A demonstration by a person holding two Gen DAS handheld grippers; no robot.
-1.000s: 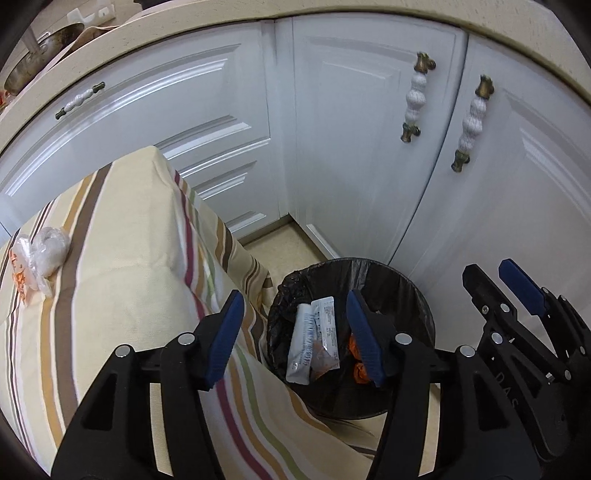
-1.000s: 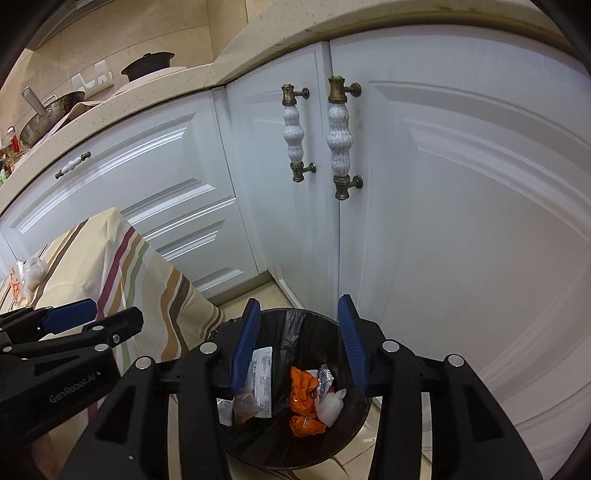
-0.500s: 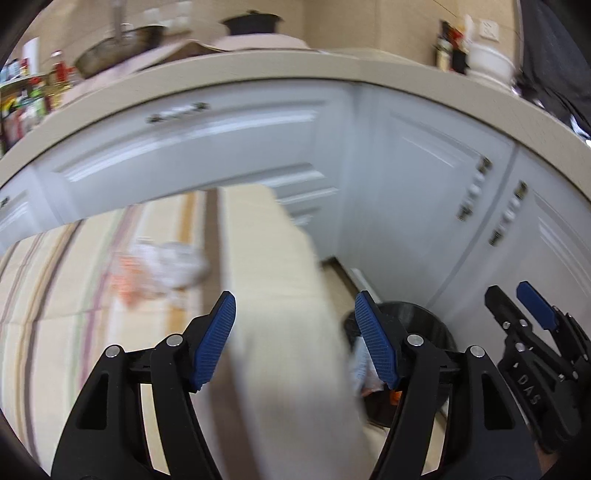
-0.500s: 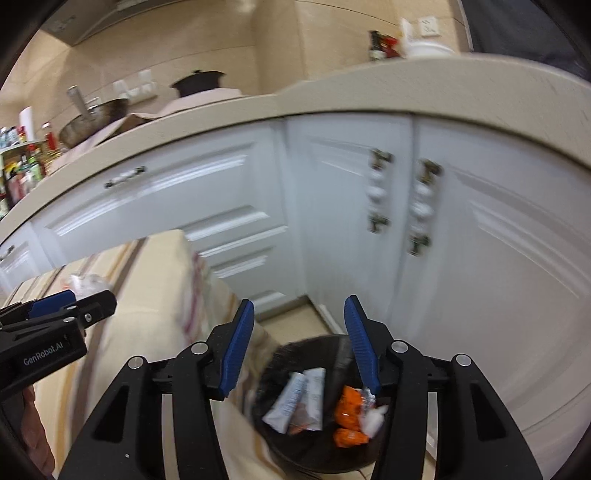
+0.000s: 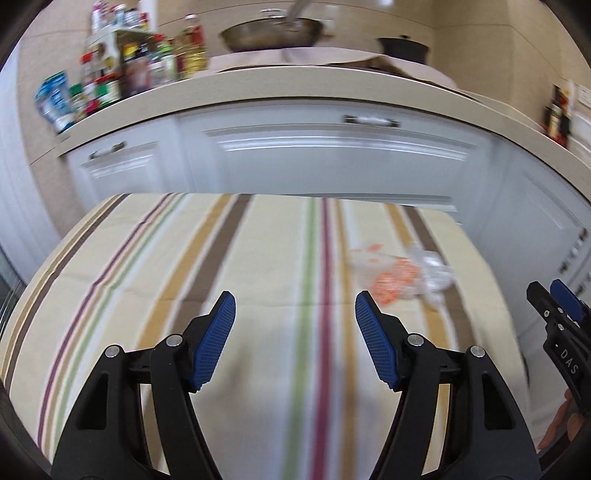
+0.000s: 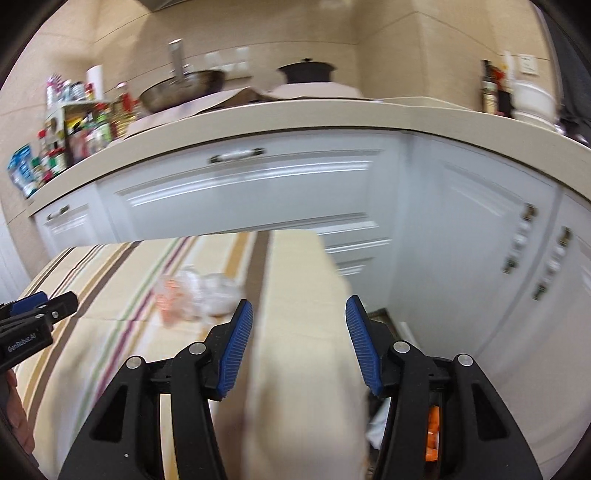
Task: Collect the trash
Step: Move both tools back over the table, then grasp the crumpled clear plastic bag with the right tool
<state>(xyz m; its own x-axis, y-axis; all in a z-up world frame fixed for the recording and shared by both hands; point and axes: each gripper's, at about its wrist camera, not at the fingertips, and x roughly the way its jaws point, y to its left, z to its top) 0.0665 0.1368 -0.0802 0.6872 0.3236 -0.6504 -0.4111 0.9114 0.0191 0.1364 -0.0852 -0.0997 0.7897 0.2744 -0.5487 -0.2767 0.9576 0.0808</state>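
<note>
A crumpled clear plastic wrapper with orange print [image 5: 402, 275] lies on the striped tablecloth [image 5: 258, 258], toward its right side; it also shows in the right wrist view [image 6: 195, 291]. My left gripper [image 5: 295, 336] is open and empty, above the cloth, left of and nearer than the wrapper. My right gripper [image 6: 298, 339] is open and empty over the table's right edge, right of the wrapper. The bin is mostly hidden behind my right gripper; a bit of orange trash [image 6: 431, 432] in it shows.
White cabinets [image 6: 258, 195] with a beige countertop [image 5: 295, 88] stand behind the table. A pan [image 5: 273, 33], a black pot [image 6: 306, 72] and bottles [image 5: 110, 74] sit on the counter. Floor shows right of the table.
Both grippers have swung up and left, from over the black bin to over the striped table. The wrapper now lies ahead of both. Both stay open.
</note>
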